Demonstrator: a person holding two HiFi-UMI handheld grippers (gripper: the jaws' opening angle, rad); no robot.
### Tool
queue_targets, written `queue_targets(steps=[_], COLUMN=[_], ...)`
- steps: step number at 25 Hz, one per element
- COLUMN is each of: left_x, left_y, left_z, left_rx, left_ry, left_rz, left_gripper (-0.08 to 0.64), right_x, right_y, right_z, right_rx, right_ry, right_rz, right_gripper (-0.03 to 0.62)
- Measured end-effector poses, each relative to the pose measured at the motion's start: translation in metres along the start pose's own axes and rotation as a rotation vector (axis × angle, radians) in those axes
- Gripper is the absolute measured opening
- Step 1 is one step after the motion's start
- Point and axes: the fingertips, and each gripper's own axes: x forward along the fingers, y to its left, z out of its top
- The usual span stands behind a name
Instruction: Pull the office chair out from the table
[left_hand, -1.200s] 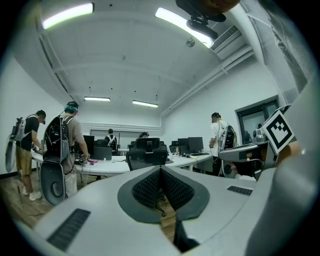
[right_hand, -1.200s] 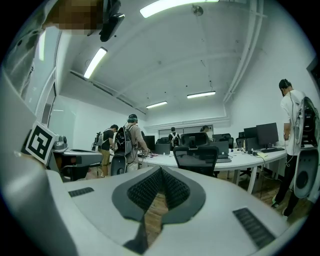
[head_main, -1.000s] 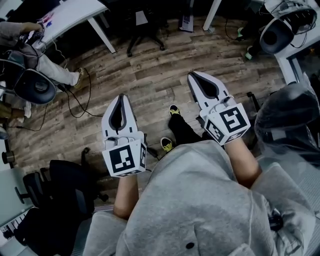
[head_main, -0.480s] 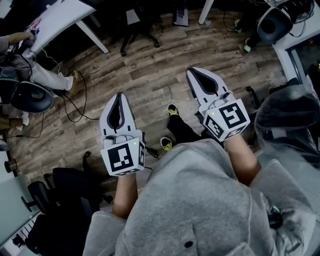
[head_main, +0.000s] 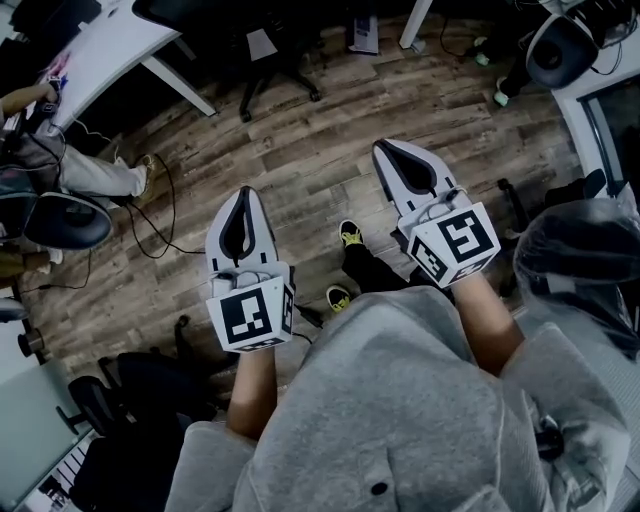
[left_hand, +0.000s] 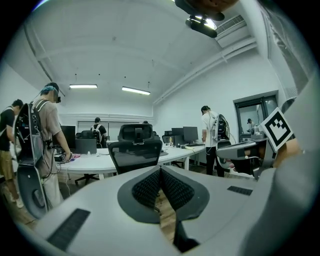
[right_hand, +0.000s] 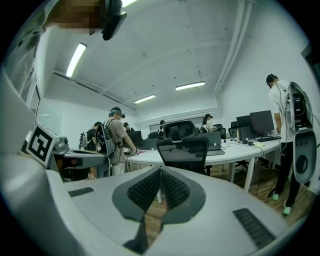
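The black office chair (head_main: 279, 55) stands tucked at the white table (head_main: 105, 45) at the top of the head view, with only its seat and castor base showing. Its mesh back (left_hand: 135, 154) and headrest face me, straight ahead in the left gripper view. In the right gripper view the chair's back (right_hand: 184, 150) is again dead ahead, in front of the table (right_hand: 240, 151). My left gripper (head_main: 243, 192) and right gripper (head_main: 386, 148) are held side by side over the wood floor, both shut and empty, well short of the chair.
A person (head_main: 95, 165) with a backpack is at the table's left end, with cables (head_main: 150, 215) trailing on the floor. Another black chair (head_main: 130, 395) stands at my lower left. More people (left_hand: 209, 137) and desks with monitors stand around the room.
The head view has shifted a little over the floor and my feet have stepped. Both grippers keep side by side, still shut and empty.
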Motion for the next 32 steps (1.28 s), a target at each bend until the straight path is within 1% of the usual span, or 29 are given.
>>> queue_targets(steps=[8, 14, 24, 32], left_x=[0.063, 0.101, 0.143, 0.163], left_y=[-0.003, 0.002, 0.010, 0.008], left_z=[0.017, 0.033, 0.047, 0.058], left_rx=[0.013, 0.021, 0.027, 0.044], left_ry=[0.019, 0.022, 0.014, -0.002], left_rz=[-0.006, 0.007, 0.034, 0.053], left_gripper=[0.011, 0.011, 0.011, 0.011], right_x=[0.042, 0.073, 0.117, 0.132], right_y=[-0.047, -0.073, -0.094, -0.106], right_z=[0.006, 0.019, 0.026, 0.033], right_rx=[0.030, 0.034, 0.025, -0.005], right_ry=[0.010, 0.011, 0.021, 0.008], right_rz=[0.003, 0.031, 0.084, 0.119], right_gripper=[0.029, 0.029, 0.029, 0.029])
